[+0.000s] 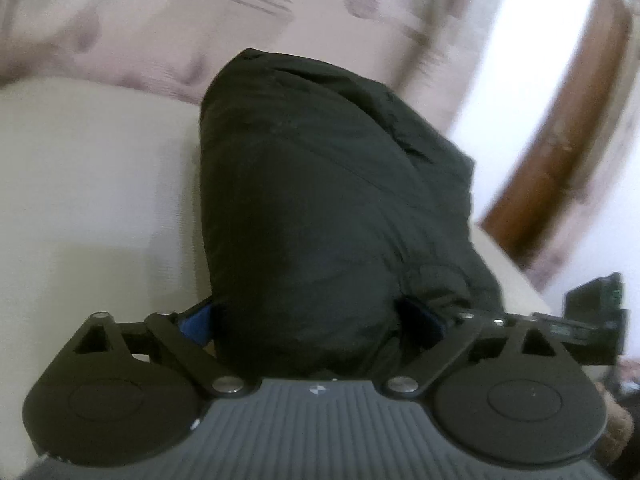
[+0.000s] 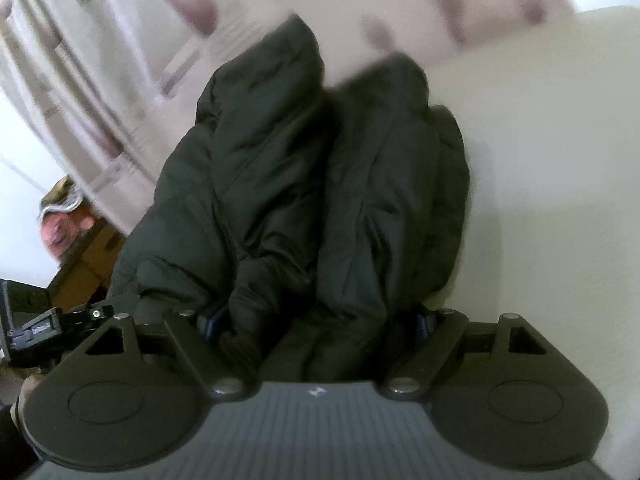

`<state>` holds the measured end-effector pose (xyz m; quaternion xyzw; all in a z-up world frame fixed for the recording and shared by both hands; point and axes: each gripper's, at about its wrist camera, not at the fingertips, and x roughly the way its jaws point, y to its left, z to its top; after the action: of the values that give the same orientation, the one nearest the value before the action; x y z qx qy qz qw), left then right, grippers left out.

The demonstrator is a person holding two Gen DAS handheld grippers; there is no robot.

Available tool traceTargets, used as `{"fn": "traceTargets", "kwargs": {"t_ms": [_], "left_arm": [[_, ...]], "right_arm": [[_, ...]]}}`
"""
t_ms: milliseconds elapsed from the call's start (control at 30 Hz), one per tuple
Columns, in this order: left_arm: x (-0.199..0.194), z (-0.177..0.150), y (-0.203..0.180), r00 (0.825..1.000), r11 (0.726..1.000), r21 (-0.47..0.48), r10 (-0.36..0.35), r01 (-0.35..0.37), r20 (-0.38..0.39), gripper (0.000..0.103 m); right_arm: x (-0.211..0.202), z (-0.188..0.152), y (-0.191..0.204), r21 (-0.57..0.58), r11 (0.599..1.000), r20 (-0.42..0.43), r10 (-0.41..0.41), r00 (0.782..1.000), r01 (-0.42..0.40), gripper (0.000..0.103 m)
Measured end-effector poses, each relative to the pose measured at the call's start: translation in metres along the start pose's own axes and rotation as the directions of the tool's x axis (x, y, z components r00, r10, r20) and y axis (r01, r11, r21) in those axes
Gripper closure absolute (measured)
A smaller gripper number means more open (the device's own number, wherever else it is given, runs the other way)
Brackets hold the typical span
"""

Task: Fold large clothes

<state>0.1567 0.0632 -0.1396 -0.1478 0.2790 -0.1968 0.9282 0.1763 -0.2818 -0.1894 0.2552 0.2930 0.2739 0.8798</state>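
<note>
1. Left wrist view: my left gripper [image 1: 308, 316] has its jaws spread wide with a thick bunch of the black padded jacket [image 1: 320, 208] packed between them. The blue pads [image 1: 198, 316] press the fabric on both sides, so I read it as clamped on the jacket.
2. Same view: the jacket runs straight ahead of the claw, long axis along the fingers, lying over the cream surface [image 1: 88, 200]. Patterned fabric [image 1: 160, 32] is behind it and a wooden door frame [image 1: 560, 140] off to the right. The frame is motion-blurred.
3. Right wrist view: my right gripper [image 2: 316, 320] is also bunched full of the jacket [image 2: 320, 184], with folds and a dark cuff-like end crowding the gap. It looks clamped on cloth, though the pads are mostly hidden.
4. Same view: the jacket extends forward from the claw in two puffy lobes with a crease between them; the cream surface [image 2: 540, 160] is to the right.
5. Both grippers look about equally near, each pointing along the garment. My guess is the next move carries this held edge forward over the body.
</note>
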Motion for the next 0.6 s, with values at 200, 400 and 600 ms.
{"fn": "traceTargets", "kwargs": {"t_ms": [200, 400, 600], "left_arm": [[-0.007, -0.001, -0.001, 0.998, 0.998, 0.020, 0.058, -0.058, 0.022, 0.000], [-0.006, -0.003, -0.011, 0.993, 0.990, 0.073, 0.115, -0.118, 0.036, 0.000], [-0.007, -0.011, -0.021, 0.985, 0.975, 0.137, 0.171, -0.175, 0.038, 0.000]], "right_arm": [[0.012, -0.001, 0.017, 0.035, 0.999, -0.016, 0.014, 1.000, -0.013, 0.021], [-0.006, 0.000, 0.026, -0.028, 0.997, 0.006, -0.079, 0.997, 0.079, 0.021], [0.010, -0.009, 0.041, -0.197, 0.964, -0.030, -0.189, 0.981, 0.180, 0.020]]}}
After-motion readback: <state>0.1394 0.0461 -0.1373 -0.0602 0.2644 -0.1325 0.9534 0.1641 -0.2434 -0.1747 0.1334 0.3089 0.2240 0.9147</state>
